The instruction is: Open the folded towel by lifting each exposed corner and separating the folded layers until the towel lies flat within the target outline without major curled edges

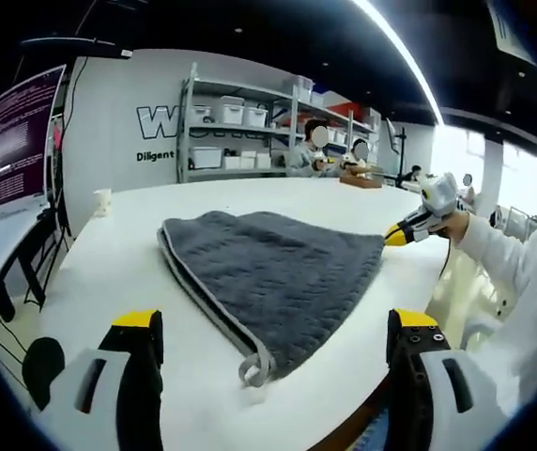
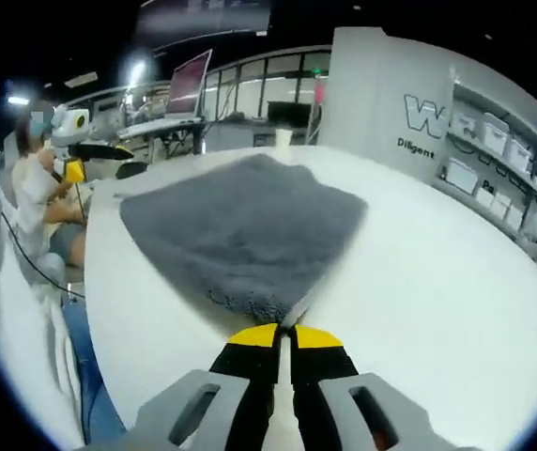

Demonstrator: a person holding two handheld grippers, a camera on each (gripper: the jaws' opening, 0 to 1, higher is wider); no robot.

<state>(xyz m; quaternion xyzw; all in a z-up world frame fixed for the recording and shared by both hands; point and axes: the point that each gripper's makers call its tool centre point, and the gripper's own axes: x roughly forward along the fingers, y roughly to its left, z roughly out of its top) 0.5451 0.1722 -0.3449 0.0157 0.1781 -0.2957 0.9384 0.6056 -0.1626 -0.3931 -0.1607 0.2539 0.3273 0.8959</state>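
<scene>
A grey quilted towel lies folded on the white surface, its layers stacked and its paler bound edge running along the side nearest the left gripper view. A small hanging loop sticks out at the near corner of that edge.

The left gripper hangs at the near edge of the surface with its yellow-tipped jaws released and spread wide, one on each side of the towel's near corner and touching nothing.

In the left gripper view the right gripper reaches in from the right, held in a person's hand, and its yellow tip meets the towel's far right corner. In the right gripper view the same gripper has its jaws clenched together on the towel at that corner, where the cloth narrows to a point between the yellow tips. The rest of the towel spreads away across the white surface.

Behind the surface, metal shelves carry white bins against a white wall with dark lettering. A small white cup stands near the far left edge of the surface.
</scene>
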